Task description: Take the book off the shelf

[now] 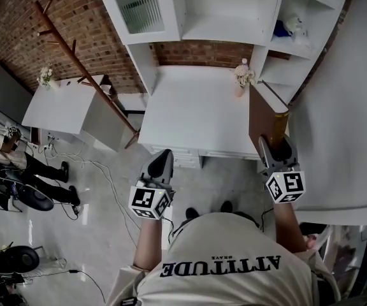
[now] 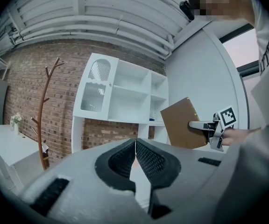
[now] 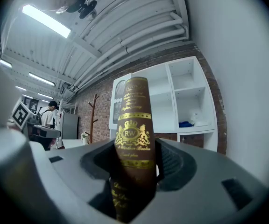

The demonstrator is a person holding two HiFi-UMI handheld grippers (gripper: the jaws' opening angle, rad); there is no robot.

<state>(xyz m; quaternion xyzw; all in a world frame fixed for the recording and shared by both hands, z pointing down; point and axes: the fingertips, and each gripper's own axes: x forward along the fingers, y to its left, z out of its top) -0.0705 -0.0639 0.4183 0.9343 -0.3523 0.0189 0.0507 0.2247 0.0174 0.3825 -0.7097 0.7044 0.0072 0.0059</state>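
Note:
A brown book (image 1: 262,118) with gold print on its spine (image 3: 133,139) stands upright between the jaws of my right gripper (image 1: 274,146), which is shut on it, in the air in front of the white desk (image 1: 196,113). From the left gripper view the book (image 2: 182,123) shows as a plain brown cover held off to the right. My left gripper (image 1: 160,164) hovers before the desk's front edge, its ribbed pads (image 2: 125,158) pressed together with nothing between them. The white shelf unit (image 1: 247,11) rises behind the desk.
A small vase of flowers (image 1: 241,78) stands at the desk's back right. A wooden coat rack (image 1: 85,69) leans at the left beside a second white table (image 1: 59,107). A white wall (image 1: 343,126) runs close along my right. Cables lie on the floor at left.

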